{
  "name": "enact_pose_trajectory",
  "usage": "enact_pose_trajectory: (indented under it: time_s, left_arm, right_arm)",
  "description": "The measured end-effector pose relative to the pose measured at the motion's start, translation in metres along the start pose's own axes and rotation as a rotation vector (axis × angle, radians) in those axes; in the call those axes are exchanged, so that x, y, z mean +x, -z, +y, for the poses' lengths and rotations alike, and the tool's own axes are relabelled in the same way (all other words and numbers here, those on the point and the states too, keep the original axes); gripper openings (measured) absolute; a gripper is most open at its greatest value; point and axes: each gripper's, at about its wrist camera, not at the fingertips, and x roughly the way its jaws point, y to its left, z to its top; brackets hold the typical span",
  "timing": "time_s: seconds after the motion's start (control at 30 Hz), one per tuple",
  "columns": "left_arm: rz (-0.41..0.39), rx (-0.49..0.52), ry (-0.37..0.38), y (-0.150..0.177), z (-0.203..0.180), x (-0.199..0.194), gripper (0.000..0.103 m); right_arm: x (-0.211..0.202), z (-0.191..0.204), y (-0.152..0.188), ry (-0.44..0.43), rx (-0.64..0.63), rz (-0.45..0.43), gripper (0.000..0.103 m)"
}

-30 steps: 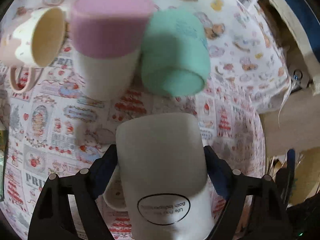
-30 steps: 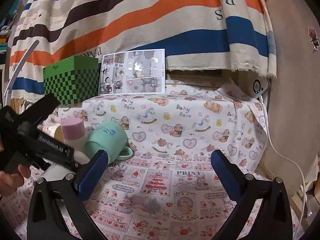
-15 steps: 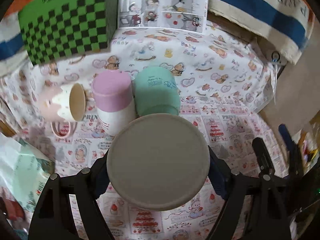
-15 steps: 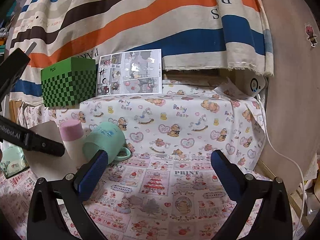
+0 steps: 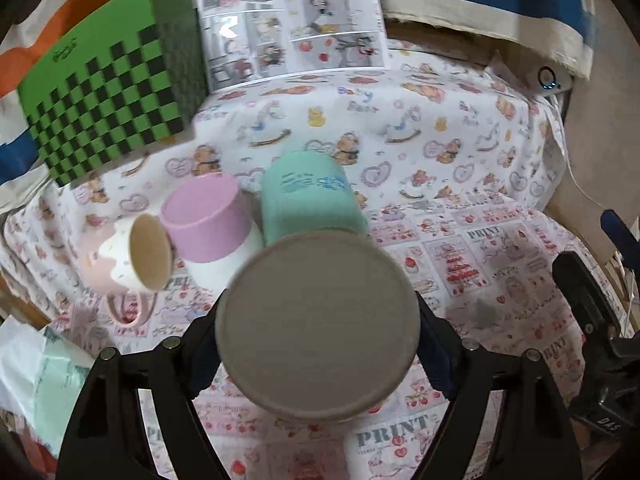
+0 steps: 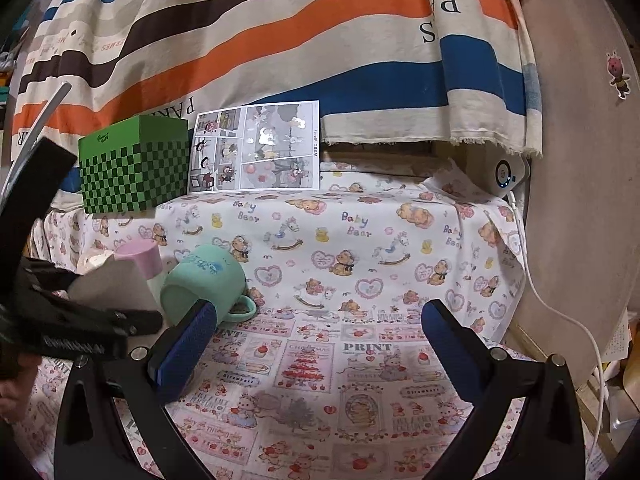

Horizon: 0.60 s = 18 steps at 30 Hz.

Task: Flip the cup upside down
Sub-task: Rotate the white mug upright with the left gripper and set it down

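My left gripper (image 5: 318,344) is shut on a white cup (image 5: 318,326), held above the patterned tablecloth (image 5: 460,200). The cup's flat round base faces the left wrist camera, so the cup lies along the fingers. In the right wrist view the same cup (image 6: 112,286) shows at the left, held sideways in the left gripper's black frame. My right gripper (image 6: 316,344) is open and empty over the cloth, to the right of the cups.
Behind the held cup are a mint green mug (image 5: 310,196) lying on its side, a pink-and-white tumbler (image 5: 210,228) and a pink mug (image 5: 128,258) on its side. A green checkered box (image 5: 108,92) and a comic sheet (image 5: 294,28) stand at the back.
The left gripper has turned the white cup from its side facing the camera to its base facing the camera, and has lifted back from the other cups. The right gripper has barely moved.
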Motion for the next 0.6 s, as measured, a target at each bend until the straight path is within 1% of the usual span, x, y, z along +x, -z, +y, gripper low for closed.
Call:
enact_pose_trajectory:
  time_s: [0.1,0.17,0.23,0.27,0.33,0.4,0.43,0.53,0.6]
  left_arm:
    - [-0.052,0.018,-0.003,-0.001,-0.005,-0.003,0.080]
    - [-0.111,0.016,0.015,-0.003,-0.002,-0.011,0.086]
    - [-0.164,0.005,0.030,-0.004,0.004,-0.024,0.087]
    - [-0.195,0.002,0.024,-0.003,0.009,-0.033,0.089]
    - [-0.266,0.003,-0.031,0.004,0.017,-0.051,0.098]
    - [-0.334,0.007,-0.111,0.015,0.028,-0.068,0.101]
    - [-0.360,0.001,-0.139,0.021,0.034,-0.075,0.101]
    - [-0.471,-0.035,-0.157,0.044,0.057,-0.101,0.103]
    - [-0.548,-0.054,-0.152,0.060,0.070,-0.116,0.103]
  right_arm:
    - [0.003,0.001,0.000,-0.004,0.002,0.008,0.103]
    - [0.002,0.002,-0.001,-0.008,-0.003,0.007,0.103]
    - [0.002,0.002,-0.001,-0.012,-0.007,0.008,0.103]
    - [0.002,0.002,-0.001,-0.013,-0.007,0.007,0.103]
    - [0.002,0.002,-0.001,-0.017,-0.004,0.007,0.103]
    - [0.002,0.003,-0.001,-0.022,-0.004,0.007,0.103]
    - [0.002,0.003,-0.001,-0.030,-0.006,0.008,0.103]
    - [0.001,0.006,0.000,-0.062,-0.018,0.007,0.103]
    - [0.000,0.009,0.001,-0.102,-0.032,0.010,0.103]
